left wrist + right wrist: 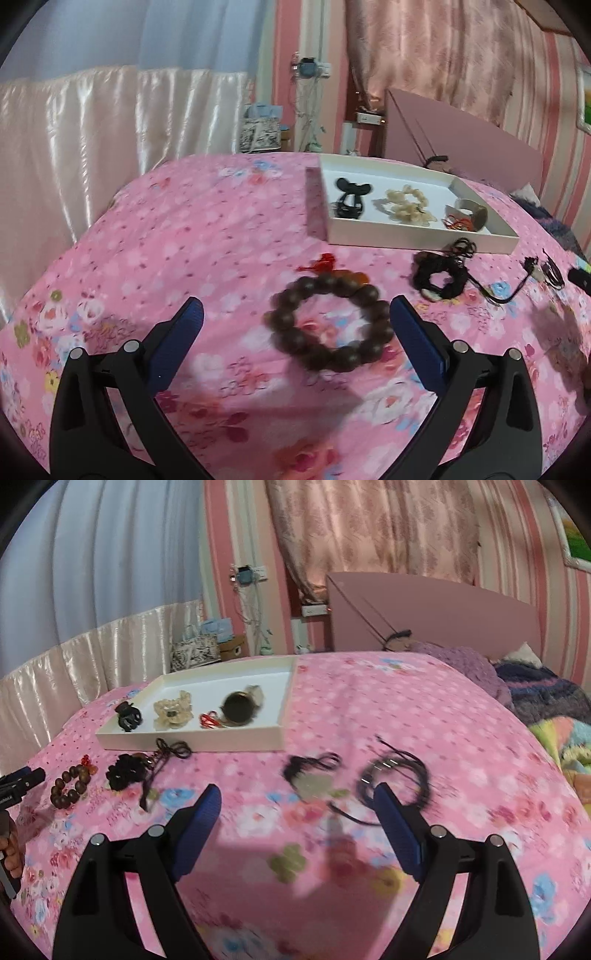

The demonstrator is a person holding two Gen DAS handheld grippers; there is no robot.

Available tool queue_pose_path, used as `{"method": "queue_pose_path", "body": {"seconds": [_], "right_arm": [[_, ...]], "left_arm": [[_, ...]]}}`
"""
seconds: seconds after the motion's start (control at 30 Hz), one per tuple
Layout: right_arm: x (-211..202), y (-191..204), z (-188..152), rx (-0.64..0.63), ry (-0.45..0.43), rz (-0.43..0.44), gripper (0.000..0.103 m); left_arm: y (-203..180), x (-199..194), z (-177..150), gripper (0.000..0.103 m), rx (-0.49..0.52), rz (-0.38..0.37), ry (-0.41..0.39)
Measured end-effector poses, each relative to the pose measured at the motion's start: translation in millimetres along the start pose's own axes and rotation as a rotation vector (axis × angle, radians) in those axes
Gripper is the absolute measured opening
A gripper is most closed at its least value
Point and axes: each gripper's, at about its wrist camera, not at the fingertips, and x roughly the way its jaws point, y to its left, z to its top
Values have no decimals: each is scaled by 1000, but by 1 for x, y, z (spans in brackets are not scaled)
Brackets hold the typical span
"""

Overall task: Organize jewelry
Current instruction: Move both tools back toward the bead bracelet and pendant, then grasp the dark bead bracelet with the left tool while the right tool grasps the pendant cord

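Bed (184,229), pink flowered cover: carries all the jewelry I can see.

White tray (417,238), my landmark, at the far side of the cover. Inside it, from the left wrist view: a black hair clip (350,199) toward its left wall, a cream bead bracelet (406,203) in the middle, a watch (240,707) with a red string (208,720) touching it toward the right.

Loose items, all on the cover on the near side of the tray:
- brown bead bracelet (328,325) with a red knot, nearer me than the tray's left end;
- black bead bracelet (441,277) with a dark cord, just beside the tray's front wall;
- pale pendant on a black cord (314,782), off the tray's right corner;
- coiled black cord necklace (395,782), further right of that.

My left gripper (295,321): jaws spread wide, brown bead bracelet lying between the fingers, untouched.

My right gripper (295,805): jaws spread wide, nothing pinched, pendant just ahead.
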Motion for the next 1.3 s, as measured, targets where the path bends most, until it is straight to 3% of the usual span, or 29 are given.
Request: {"method": "queue_pose_path", "body": {"seconds": [0.2,0.4,0.47,0.7,0.83,0.87,0.93,0.97,1.1,1.2,1.3], "right_arm": [[14,-14,4,2,72,-16,83],[37,2,17,-46,95,-9,73],[52,6,24,-33,120,1,68],[100,10,28,5,249,-13,68],[111,17,25,-30,291,-52,68],[112,20,25,-45,295,-62,63],[111,20,23,-50,292,-70,54],[110,19,23,-48,285,-70,46],[104,15,24,-27,261,-46,41],[95,11,26,0,220,-11,40],[82,9,26,10,181,9,40]], "left_arm": [[0,17,3,99,-7,-17,63],[-8,36,15,92,33,-15,88],[-8,44,20,90,41,-18,97],[-2,68,21,85,14,-54,182],[-5,82,20,76,19,-65,244],[-6,86,19,68,22,-69,260],[-8,90,18,66,32,-62,266],[-10,90,18,60,38,-58,267],[-7,88,18,24,19,-69,248],[1,84,19,17,-24,-110,234],[-4,72,18,17,14,-97,196]]}}
